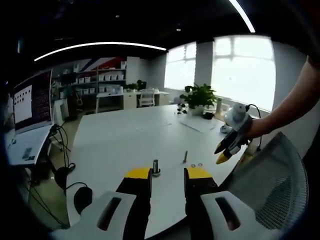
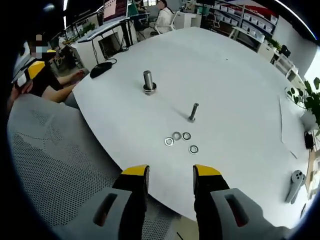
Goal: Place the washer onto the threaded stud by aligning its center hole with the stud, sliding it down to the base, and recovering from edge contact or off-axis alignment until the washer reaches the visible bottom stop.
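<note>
right gripper view: right tool (image 2: 170,175) apart, hovering near washers (image 2: 180,140), probably empty.

Counts on the white table (image 2: 235,75)

Four washers (image 2: 180,141) lie in a loose cluster, near but apart from one thin threaded stud (image 2: 193,112) standing upright. One thicker stud (image 2: 148,81) stands farther off with a washer at its base. Two grippers: left gripper (image 1: 167,176) and right gripper (image 2: 171,173), each with two yellow-tipped jaws. One mesh chair back (image 2: 55,170) sits beside the table.
</note>
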Tool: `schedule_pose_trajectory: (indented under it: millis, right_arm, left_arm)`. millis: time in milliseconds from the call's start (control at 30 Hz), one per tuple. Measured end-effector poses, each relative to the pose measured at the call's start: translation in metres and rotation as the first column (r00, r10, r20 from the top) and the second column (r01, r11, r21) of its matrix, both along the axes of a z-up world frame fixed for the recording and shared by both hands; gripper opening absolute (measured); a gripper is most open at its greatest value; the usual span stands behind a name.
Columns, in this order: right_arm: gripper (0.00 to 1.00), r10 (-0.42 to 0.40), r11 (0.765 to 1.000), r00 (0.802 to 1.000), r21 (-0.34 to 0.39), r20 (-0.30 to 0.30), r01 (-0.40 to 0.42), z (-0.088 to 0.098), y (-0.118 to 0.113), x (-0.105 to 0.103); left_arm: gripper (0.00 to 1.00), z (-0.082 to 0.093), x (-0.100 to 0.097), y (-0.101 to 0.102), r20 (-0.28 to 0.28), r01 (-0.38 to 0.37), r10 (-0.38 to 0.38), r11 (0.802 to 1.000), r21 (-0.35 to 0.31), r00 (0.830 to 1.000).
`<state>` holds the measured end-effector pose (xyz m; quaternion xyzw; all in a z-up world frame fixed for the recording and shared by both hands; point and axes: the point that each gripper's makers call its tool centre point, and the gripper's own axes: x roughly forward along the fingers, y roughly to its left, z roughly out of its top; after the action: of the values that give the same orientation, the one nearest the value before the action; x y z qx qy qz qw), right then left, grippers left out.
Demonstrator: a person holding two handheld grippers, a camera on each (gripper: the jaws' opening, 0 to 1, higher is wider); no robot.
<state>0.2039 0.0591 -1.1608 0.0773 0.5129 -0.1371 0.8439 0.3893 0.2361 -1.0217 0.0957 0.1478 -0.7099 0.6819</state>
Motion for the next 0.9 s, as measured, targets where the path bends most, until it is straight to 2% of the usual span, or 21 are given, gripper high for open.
schedule_pose_trajectory:
  millis: [200,300,400,433,467,533,600,667,733,800,867,900]
  right_arm:
    - [0.37,-0.021,1.000,0.999,0.015,-0.033,0.022,-0.014,-0.010,0.000]
    - [0.36,-0.002,1.000,0.999,0.004,-0.044,0.002,-0.020,-0.017,0.002]
    - [0.35,0.021,1.000,0.998,-0.007,-0.061,-0.021,-0.019,-0.017,0.001]
    - [0.34,0.040,0.999,0.998,-0.023,-0.048,-0.042,-0.017,-0.020,0.004]
    - [0.34,0.050,0.997,0.999,-0.053,0.005,-0.049,-0.014,-0.025,0.011]
    - [0.33,0.035,0.998,0.999,-0.043,-0.016,-0.035,-0.024,-0.034,0.006]
    - [0.33,0.036,0.998,0.999,-0.042,-0.023,-0.037,-0.026,-0.037,0.006]
    - [0.33,0.030,0.999,0.999,-0.009,-0.036,-0.031,-0.033,-0.035,0.004]
    - [0.33,0.057,0.998,0.997,-0.018,-0.056,-0.058,-0.032,-0.036,0.008]
    - [0.32,0.061,0.998,0.996,-0.004,-0.061,-0.061,-0.042,-0.045,0.009]
    - [0.32,0.070,0.998,0.995,0.000,-0.064,-0.070,-0.035,-0.040,0.015]
    - [0.32,0.068,0.998,0.996,0.014,-0.052,-0.067,-0.042,-0.048,0.017]
  left_arm:
    - [0.23,-0.002,0.000,0.001,0.003,0.001,-0.001,1.000,0.010,1.000]
    - [0.23,-0.003,0.000,0.000,0.005,0.004,-0.004,1.000,0.014,1.000]
    - [0.22,-0.005,0.000,0.000,0.010,0.006,-0.007,1.000,0.024,1.000]
    - [0.21,-0.006,0.000,0.000,0.012,0.007,-0.007,1.000,0.028,1.000]
    - [0.21,-0.006,0.000,0.000,0.012,0.007,-0.007,1.000,0.031,1.000]
    - [0.20,-0.006,-0.002,0.000,0.006,0.009,-0.009,0.999,0.032,1.000]
    - [0.20,-0.006,-0.002,0.000,0.008,0.011,-0.011,0.999,0.039,1.000]
    - [0.20,-0.008,-0.002,0.000,0.005,0.011,-0.011,0.999,0.045,1.000]
    - [0.20,-0.009,-0.001,0.000,0.007,0.007,-0.008,0.999,0.051,1.000]
    - [0.20,-0.011,-0.001,0.001,0.008,0.008,-0.008,0.998,0.063,1.000]
    - [0.20,-0.013,-0.001,0.000,0.011,0.013,-0.014,0.997,0.073,1.000]
    - [0.20,-0.013,-0.001,0.000,0.013,0.014,-0.015,0.997,0.073,1.000]
